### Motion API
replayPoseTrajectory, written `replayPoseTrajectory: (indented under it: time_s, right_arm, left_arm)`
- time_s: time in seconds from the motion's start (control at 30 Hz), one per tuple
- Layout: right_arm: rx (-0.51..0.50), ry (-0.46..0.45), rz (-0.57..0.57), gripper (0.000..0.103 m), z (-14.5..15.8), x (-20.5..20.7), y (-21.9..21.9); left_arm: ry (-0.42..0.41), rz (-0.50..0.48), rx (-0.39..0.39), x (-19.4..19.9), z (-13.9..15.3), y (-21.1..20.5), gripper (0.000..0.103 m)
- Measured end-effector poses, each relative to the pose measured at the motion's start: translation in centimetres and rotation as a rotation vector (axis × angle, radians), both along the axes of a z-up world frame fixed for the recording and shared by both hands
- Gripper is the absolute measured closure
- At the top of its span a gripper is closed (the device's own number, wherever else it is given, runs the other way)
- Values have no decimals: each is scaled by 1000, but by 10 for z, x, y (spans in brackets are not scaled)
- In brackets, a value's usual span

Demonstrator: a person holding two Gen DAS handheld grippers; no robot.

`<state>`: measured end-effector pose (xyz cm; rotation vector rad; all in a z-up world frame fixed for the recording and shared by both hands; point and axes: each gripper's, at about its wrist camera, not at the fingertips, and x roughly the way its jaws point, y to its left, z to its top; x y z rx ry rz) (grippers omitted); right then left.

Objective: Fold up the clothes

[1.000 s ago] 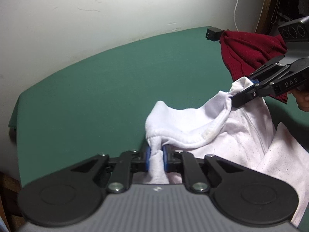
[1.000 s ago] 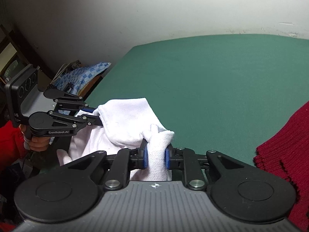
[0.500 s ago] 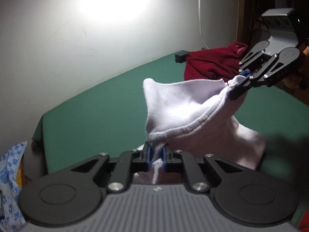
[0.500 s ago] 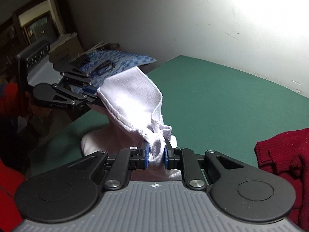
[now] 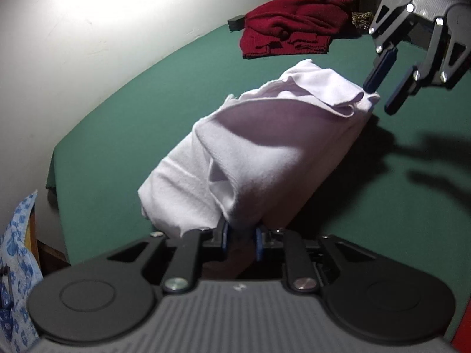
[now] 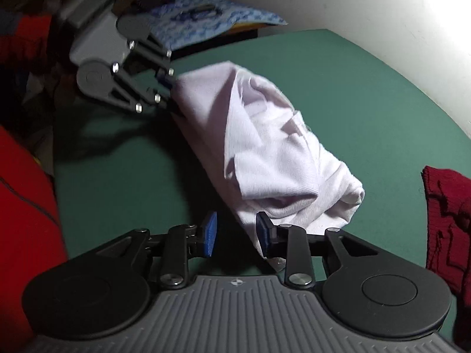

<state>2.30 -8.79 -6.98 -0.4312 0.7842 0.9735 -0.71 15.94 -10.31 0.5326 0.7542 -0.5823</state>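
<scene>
Left gripper jaws opening, near end of white garment between the pads. Right gripper jaws opening, pads clear of cloth. Garment lies bundled mid green table. Red sweater far right.

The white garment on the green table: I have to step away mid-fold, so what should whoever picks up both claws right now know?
Left claw: jaws opening, white garment edge between the pads, no firm grip visible.
Right claw: jaws opening, pads apart, clear of the cloth beside its near end.
Things: the white garment lies as a folded bundle on the green table; a dark red garment sits crumpled at the far end by the wall.
Done: one fold laid down on the white piece.
Left: draw both claws clear, tidy or fold the bundle again if needed, then probably the red one.
</scene>
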Motion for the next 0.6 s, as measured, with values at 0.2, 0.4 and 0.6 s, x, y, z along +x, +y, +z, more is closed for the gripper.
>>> replayPoseTrajectory:
  time_s: [0.2, 0.4, 0.6]
  right_arm:
    - [205, -34, -166, 65, 15, -8, 13]
    - [83, -135, -91, 68, -22, -16, 73]
    - [10, -142, -77, 103, -26, -23, 73]
  left_arm:
    - [-10, 5, -5, -24, 20, 10, 76]
    - [-18, 56, -126, -2, 31, 1, 54]
    - [65, 88, -145, 19, 9, -15, 91]
